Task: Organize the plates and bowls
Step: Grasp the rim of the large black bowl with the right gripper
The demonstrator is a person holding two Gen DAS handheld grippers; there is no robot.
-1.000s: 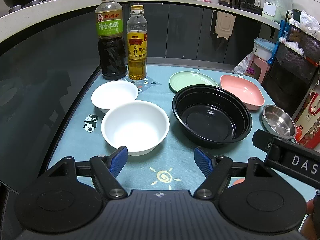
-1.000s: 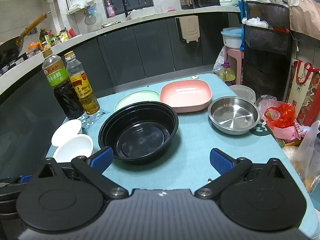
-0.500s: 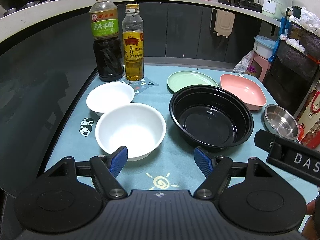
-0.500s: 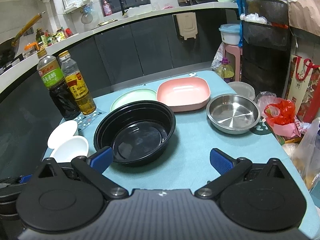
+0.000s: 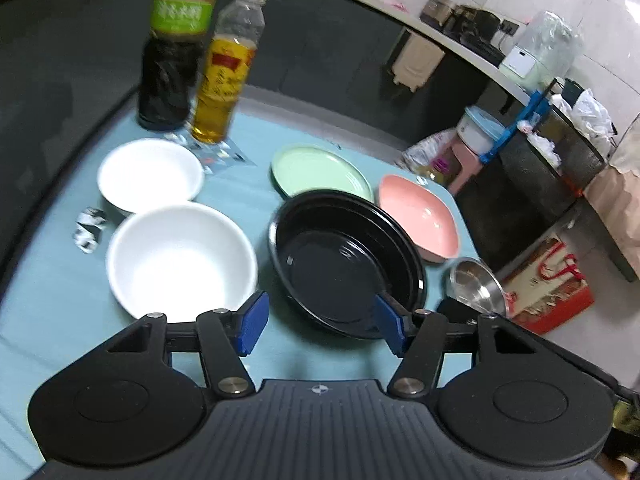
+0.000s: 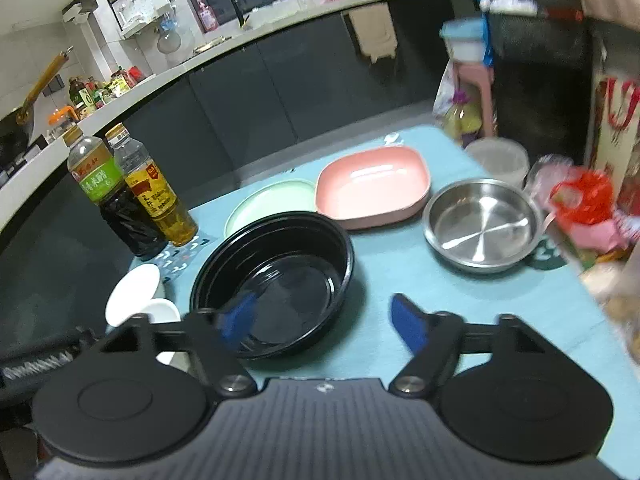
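A large black bowl (image 5: 348,264) (image 6: 276,280) sits mid-table. Left of it are a white bowl (image 5: 180,260) and a smaller white bowl (image 5: 150,174) behind it. Behind the black bowl are a green plate (image 5: 320,172) (image 6: 272,200) and a pink square dish (image 5: 420,216) (image 6: 372,188). A steel bowl (image 5: 476,286) (image 6: 482,224) is at the right. My left gripper (image 5: 320,322) is open and empty, above the gap between white and black bowls. My right gripper (image 6: 320,320) is open and empty over the black bowl's near right rim.
A dark vinegar bottle (image 5: 172,48) (image 6: 112,196) and a yellow oil bottle (image 5: 226,64) (image 6: 156,196) stand at the table's back left. Bags (image 6: 584,200) and a white tub (image 6: 498,158) crowd the right edge. Dark cabinets lie behind.
Both grippers have moved forward and tilted over the table. The right gripper's jaws have narrowed somewhat. The dishes have not moved.
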